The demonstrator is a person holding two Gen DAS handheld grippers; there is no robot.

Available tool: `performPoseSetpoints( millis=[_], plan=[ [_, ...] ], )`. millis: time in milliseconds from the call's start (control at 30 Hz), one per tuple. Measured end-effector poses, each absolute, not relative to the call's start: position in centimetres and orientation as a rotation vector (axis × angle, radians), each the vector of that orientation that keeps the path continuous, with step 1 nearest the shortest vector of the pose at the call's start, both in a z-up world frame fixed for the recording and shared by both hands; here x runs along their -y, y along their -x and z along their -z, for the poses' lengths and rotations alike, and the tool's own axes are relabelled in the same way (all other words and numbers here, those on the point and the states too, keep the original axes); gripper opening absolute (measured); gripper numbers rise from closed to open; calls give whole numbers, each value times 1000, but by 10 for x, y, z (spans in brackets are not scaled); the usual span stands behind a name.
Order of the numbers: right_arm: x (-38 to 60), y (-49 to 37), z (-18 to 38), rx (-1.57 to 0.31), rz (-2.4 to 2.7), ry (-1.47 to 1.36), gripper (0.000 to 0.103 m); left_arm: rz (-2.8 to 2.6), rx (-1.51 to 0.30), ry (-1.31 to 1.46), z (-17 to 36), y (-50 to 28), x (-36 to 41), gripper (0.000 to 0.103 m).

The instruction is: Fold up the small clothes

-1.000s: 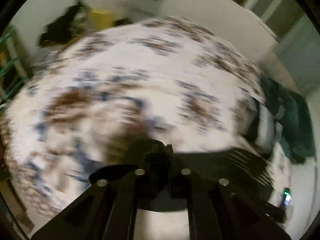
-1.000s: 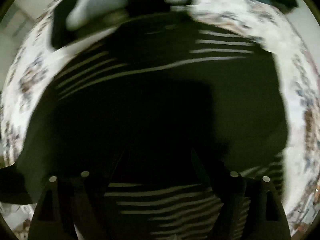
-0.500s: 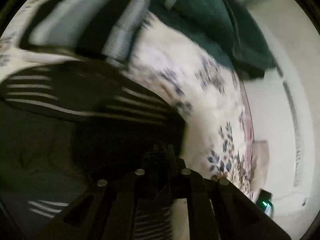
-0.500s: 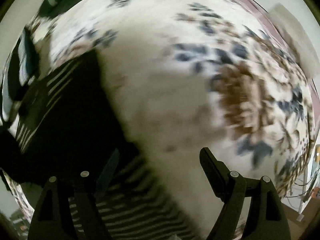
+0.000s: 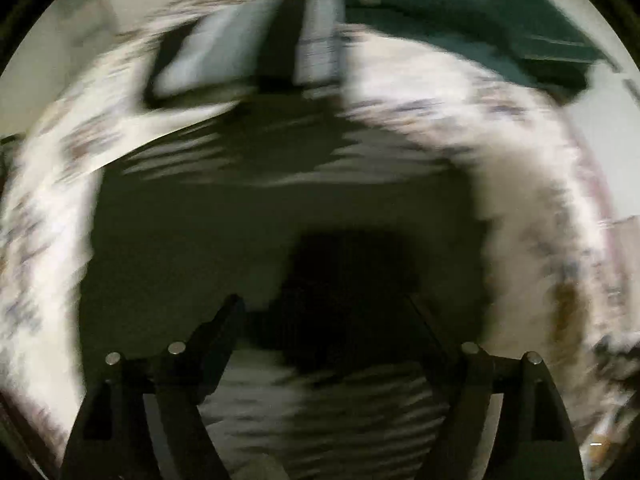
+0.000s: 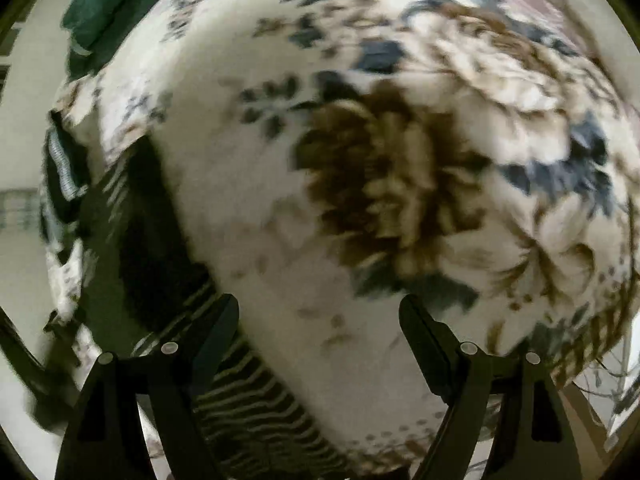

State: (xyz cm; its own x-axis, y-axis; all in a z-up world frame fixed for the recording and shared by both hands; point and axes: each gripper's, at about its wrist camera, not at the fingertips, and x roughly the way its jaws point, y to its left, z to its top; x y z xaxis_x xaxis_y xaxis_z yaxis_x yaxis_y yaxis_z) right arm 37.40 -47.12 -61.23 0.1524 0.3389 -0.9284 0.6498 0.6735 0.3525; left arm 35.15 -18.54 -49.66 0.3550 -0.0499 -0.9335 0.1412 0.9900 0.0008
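A dark garment with thin white stripes (image 5: 248,232) lies spread on the floral bedspread (image 5: 532,184), blurred by motion. My left gripper (image 5: 324,312) is open and empty just above its near part. In the right wrist view the same garment (image 6: 152,264) lies at the lower left, and my right gripper (image 6: 320,312) is open and empty over the bare bedspread (image 6: 384,168) beside it.
A folded black-and-grey piece (image 5: 248,48) lies on the bed beyond the striped garment. A dark green blanket (image 5: 472,12) is piled at the far right corner; it also shows in the right wrist view (image 6: 108,4). The bed's edge runs along the right.
My left gripper was shut and has opened, swinging back over the striped garment. My right gripper stayed open and moved off the garment to the bare bedspread at its right.
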Motion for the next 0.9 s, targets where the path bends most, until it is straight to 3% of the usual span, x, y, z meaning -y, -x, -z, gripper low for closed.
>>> performPoseSetpoints(
  millis=[233, 300, 333, 367, 400, 433, 600, 667, 700, 733, 900],
  plan=[
    [398, -489, 621, -1426, 46, -760, 84, -264, -1362, -54, 584, -295, 5, 81],
    [377, -527, 642, -1454, 63, -665, 84, -229, -1366, 39, 603, -294, -15, 103],
    [370, -539, 652, -1470, 71, -642, 80, -212, -1353, 62, 609, -295, -19, 103],
    [363, -551, 664, -1494, 64, -628, 71, -203, -1340, 64, 610, -296, -20, 103],
    [354, -560, 677, -1531, 49, -619, 28, -201, -1325, 50, 611, -297, -19, 103],
    [348, -565, 685, -1567, 44, -600, 14, -203, -1315, 37, 610, -297, -18, 103],
    [358, -578, 657, -1566, 103, -499, 14, -192, -1279, 36, 610, -294, -19, 103],
    [385, -587, 648, -1539, 125, -604, 27, -182, -1284, 39, 605, -294, -21, 103],
    [394, -592, 648, -1528, 127, -659, 50, -183, -1279, 41, 602, -292, -21, 103],
    [402, -598, 649, -1514, 135, -703, 62, -186, -1276, 43, 598, -292, -21, 103],
    [416, -648, 703, -1568, 49, -920, 62, -225, -1282, 49, 580, -272, -7, 103]
  ],
)
